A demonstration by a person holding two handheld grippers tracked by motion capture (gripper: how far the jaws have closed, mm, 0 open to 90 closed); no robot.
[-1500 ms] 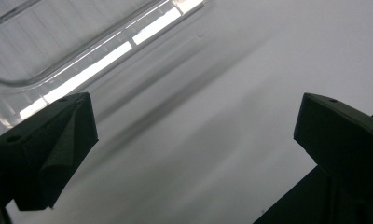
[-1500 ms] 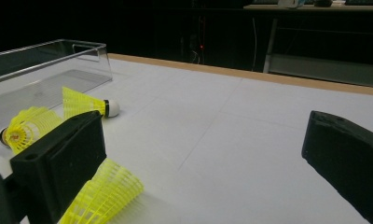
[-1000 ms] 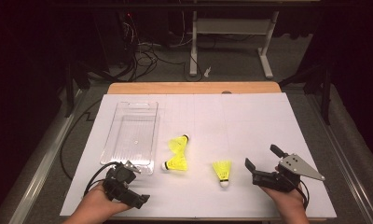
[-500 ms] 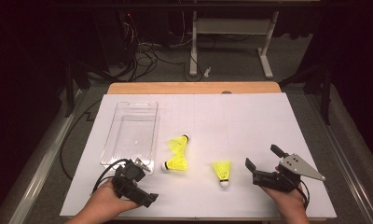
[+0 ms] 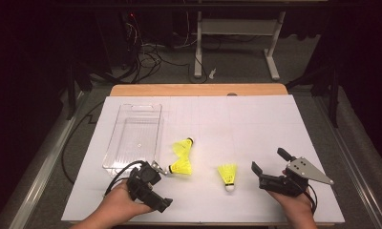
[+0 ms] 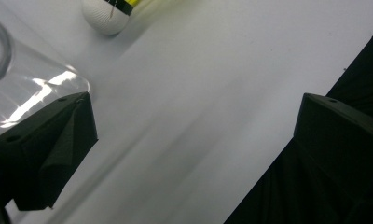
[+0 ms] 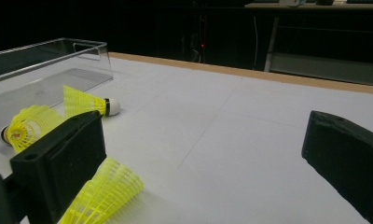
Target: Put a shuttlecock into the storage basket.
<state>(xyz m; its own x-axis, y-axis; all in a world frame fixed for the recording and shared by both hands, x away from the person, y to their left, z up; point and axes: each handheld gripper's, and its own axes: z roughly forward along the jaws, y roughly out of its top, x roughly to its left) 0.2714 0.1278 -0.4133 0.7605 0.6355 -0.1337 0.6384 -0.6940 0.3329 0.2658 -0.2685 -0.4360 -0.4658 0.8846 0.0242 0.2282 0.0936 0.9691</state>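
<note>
Tongs wide by three yellow shuttlecocks

Tongs in both hands are wide and hold nothing. The left tongs [image 5: 148,188] sit low at the near edge of the white worktop [image 5: 256,124], just by the near end of the clear tray [image 5: 132,114]. They point off to the side. In the left gripper view, one black jaw lies over the clear tray's rounded corner [image 6: 58,84], and a white cork tip [image 6: 105,16] shows at the top, likely that of the nearest shuttlecock, though the picture is blurry.

The right tongs [image 5: 270,167] are at the near right, well apart from the left ones, with a grey plate on top.

Three yellow shuttlecocks lie on the worktop between the hands. The left shuttlecock [image 5: 181,167] lies near the left tongs and touches the back shuttlecock [image 5: 183,146] behind it. The right shuttlecock [image 5: 227,174] lies alone, near the right tongs, with its white tip toward the person. The clear tray has nothing in it.
</note>
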